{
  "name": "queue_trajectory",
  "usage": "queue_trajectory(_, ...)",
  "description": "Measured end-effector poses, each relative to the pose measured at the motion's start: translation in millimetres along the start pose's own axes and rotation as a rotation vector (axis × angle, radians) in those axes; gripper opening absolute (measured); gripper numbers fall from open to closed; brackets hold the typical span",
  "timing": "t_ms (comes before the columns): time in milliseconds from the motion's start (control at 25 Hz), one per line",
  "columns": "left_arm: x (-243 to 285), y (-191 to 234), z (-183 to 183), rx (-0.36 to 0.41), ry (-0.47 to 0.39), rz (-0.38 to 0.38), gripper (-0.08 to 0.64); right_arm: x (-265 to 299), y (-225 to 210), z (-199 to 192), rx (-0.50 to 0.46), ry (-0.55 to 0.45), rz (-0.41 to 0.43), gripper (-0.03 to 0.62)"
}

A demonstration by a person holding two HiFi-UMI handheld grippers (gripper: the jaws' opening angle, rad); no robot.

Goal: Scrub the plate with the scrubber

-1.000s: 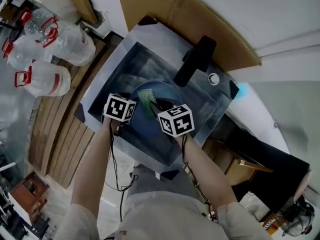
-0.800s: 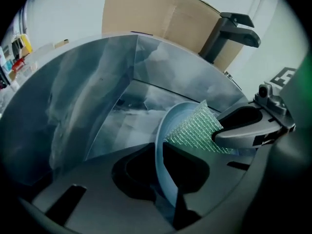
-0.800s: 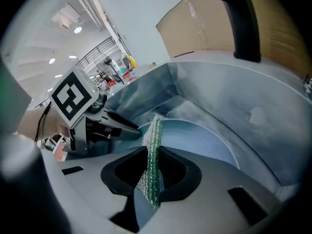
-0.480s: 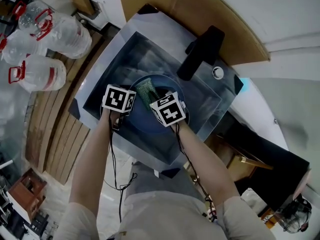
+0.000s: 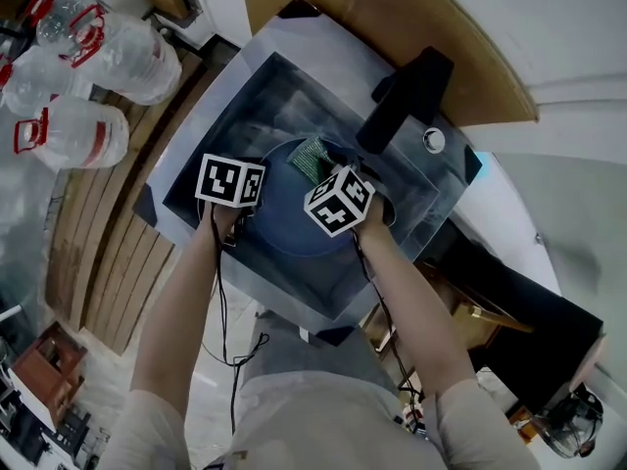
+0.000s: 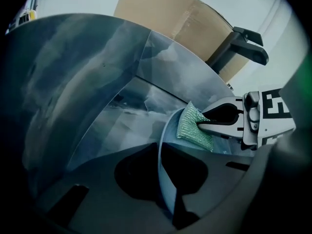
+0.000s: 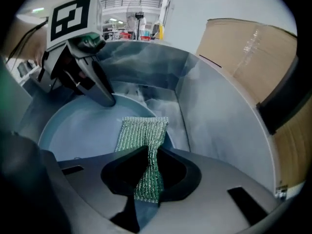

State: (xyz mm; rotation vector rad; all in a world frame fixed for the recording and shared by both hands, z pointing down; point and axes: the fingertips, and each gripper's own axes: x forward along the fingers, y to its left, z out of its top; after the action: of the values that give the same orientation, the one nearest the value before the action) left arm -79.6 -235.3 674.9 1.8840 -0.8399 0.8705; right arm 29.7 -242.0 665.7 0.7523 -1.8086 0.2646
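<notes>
SINK DUTY: In the sink (image 5: 257, 101), my left gripper (image 6: 161, 152) is closing its jaws on the blue plate (image 5: 289, 233), with the plate's near rim between them. My right gripper (image 7: 147, 152) clamps the green scrubber (image 7: 142, 128). The scrubber's free end lies on the plate's face, toward the far rim, near the black tap (image 5: 407, 101).

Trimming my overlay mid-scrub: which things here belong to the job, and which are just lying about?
Job: plate, its rim between the closing jaws of the left gripper; scrubber, pinched by the right gripper; sink.
Lying about: faucet, water bottles, cardboard.
</notes>
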Motion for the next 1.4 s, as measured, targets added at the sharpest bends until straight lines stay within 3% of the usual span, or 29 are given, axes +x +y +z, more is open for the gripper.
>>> queue_trajectory(200, -0.5, 2.6, 0.7, -0.033, -0.028, 0.01, 0.041, -5.0, -1.0, -26.7, -0.129, 0.137, 0.012, 0.092)
queue_trajectory(280, -0.2, 2.6, 1.4, -0.041, -0.035, 0.014, 0.041, -9.9, 8.2, -37.1, -0.168, 0.194, 0.062, 0.091)
queue_trajectory(400, 0.6, 2.4, 1.9, -0.062, -0.043, 0.009, 0.041, -21.1, 38.1, -54.3, -0.209, 0.265, 0.205, 0.089)
queue_trajectory(480, 0.4, 3.1, 1.4, -0.073, -0.046, 0.011, 0.043, -27.6, 62.9, -58.1, -0.23, 0.257, 0.286, 0.089)
queue_trajectory(720, 0.6, 3.7, 0.9, -0.196, -0.074, -0.033, 0.054, -31.9, 125.2, -35.8, -0.325, 0.141, 0.363, 0.087)
queue_trajectory(840, 0.5, 2.5, 1.2, -0.163, -0.071, -0.012, 0.052, -27.6, 143.1, -22.0, -0.377, 0.113, 0.361, 0.086)
queue_trajectory(1000, 0.8, 3.1, 2.0, -0.182, -0.076, -0.03, 0.054, -18.0, 141.0, -0.7, -0.321, 0.074, 0.359, 0.087)
queue_trajectory(1240, -0.2, 3.2, 1.5, -0.212, -0.081, -0.04, 0.055, 2.7, 113.2, 28.6, -0.338, 0.071, 0.292, 0.087)
queue_trajectory(1400, -0.8, 3.4, 2.2, -0.211, -0.091, -0.032, 0.055, 10.8, 100.1, 37.4, -0.356, 0.11, 0.301, 0.091)
